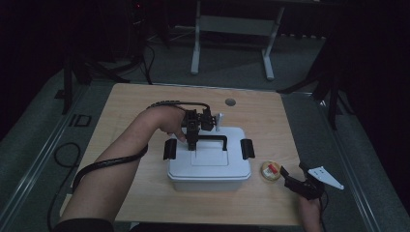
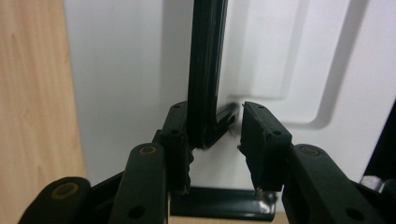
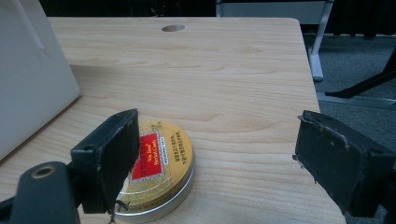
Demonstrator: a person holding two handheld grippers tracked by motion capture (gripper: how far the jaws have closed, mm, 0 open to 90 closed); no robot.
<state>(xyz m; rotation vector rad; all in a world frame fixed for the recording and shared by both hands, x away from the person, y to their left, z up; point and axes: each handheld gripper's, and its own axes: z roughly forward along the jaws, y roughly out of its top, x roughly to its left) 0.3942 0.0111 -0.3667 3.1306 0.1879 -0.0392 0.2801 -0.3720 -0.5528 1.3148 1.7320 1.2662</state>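
The thin black carry handle (image 1: 211, 140) is found on top of the white plastic box with a flat lid (image 1: 209, 164), which is set in the middle of the light wooden table (image 1: 125, 111). In the left gripper view the handle bar (image 2: 205, 70) is seen standing up between the two black jaws of the left gripper (image 2: 212, 135). One jaw is laid against the bar and the other is a little way off it, so the bar is not yet squeezed; the jaws are partly closed. From the high view the left gripper (image 1: 192, 144) is pointed down at the near left end of the handle, and that end is hidden under it.

Two black clips are counted on the box, one on its left side (image 1: 169, 149) and one on its right side (image 1: 247, 148). A small white thing (image 1: 219, 121) is poked up behind the box; it is too small to make out.

To the right of the box, one round gold tin with a red label (image 3: 159, 172) is lying flat on the table. The right gripper (image 3: 215, 158) is held wide open just by it, with nothing gripped. Part of the tin is hidden behind one jaw. Its small writing cannot be read.
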